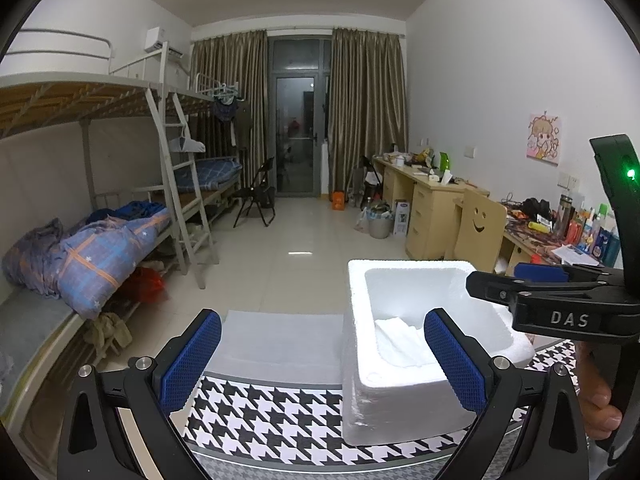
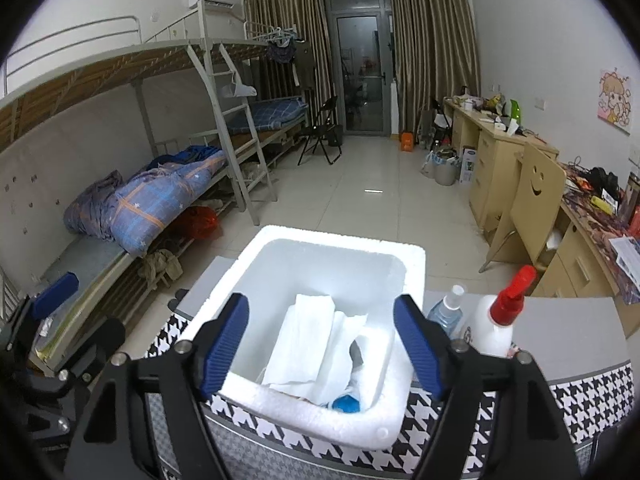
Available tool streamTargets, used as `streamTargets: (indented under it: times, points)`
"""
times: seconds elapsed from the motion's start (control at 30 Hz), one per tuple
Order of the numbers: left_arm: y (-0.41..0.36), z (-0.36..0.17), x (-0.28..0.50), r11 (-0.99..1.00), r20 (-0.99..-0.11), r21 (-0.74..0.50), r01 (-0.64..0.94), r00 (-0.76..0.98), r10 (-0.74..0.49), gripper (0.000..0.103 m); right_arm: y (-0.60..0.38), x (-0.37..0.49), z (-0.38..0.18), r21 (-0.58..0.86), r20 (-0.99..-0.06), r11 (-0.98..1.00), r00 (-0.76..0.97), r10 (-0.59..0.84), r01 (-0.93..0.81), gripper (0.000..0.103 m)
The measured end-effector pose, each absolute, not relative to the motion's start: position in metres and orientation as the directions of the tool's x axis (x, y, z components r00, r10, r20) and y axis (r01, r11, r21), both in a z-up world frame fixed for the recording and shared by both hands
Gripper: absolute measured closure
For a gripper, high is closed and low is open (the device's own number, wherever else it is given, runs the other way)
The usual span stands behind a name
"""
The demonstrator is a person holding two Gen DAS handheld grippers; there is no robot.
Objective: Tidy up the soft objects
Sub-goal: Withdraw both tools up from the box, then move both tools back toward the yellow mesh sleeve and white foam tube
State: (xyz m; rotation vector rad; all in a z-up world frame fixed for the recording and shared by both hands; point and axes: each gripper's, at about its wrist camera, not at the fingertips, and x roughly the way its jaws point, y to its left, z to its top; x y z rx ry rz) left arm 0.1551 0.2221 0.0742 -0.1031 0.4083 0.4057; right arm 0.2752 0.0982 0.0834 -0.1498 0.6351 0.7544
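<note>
Blue ribbed pads face each other across a wide gap on the right gripper [image 2: 321,344], whose jaws stand apart with nothing between them, poised above the near rim of the white foam box [image 2: 416,258] at lower centre of the right wrist view. Directly ahead of and below these pads, inside the box, lie the folded white cloths [image 2: 316,344], their long axis running from the near wall toward the far wall, roughly in line with the gripper's pointing direction. A small blue object [image 2: 347,403] shows at the near inner corner; its kind cannot be told. The left gripper [image 1: 322,360] likewise stands open and empty; in the left wrist view the box sits at lower right of the frame, so the left pads are offset to the box's left side, over the houndstooth cloth [image 1: 256,412]. The right gripper is judged the nearer to the box contents. To the right of the box stand a white bottle with a red nozzle [image 2: 496,320] and a clear spray bottle [image 2: 448,308], close to the right-hand pad; any sideways move should allow for them. No further soft item awaiting placement is visible on the covered surface.
</note>
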Motion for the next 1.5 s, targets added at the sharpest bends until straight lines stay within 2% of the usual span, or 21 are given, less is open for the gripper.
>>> streamTargets:
  times: [0.17, 0.77, 1.5]
  points:
    - [0.213, 0.08, 0.149, 0.917, -0.394, -0.011, -0.4, 0.844, 0.363, 0.001, 0.089, 0.266, 0.088, 0.107, -0.575, 0.739, 0.565, 0.592, -0.665, 0.012]
    - [0.186, 0.096, 0.129, 0.925, -0.367, -0.01, -0.38, 0.862, 0.35, 0.001, 0.045, 0.229, 0.099, 0.119, -0.531, 0.745, 0.591, 0.607, -0.657, 0.011]
    - [0.145, 0.097, 0.107, 0.943, -0.337, -0.016, -0.333, 0.89, 0.308, 0.001, 0.0, 0.186, 0.109, 0.065, -0.474, 0.753, 0.643, 0.601, -0.655, 0.01]
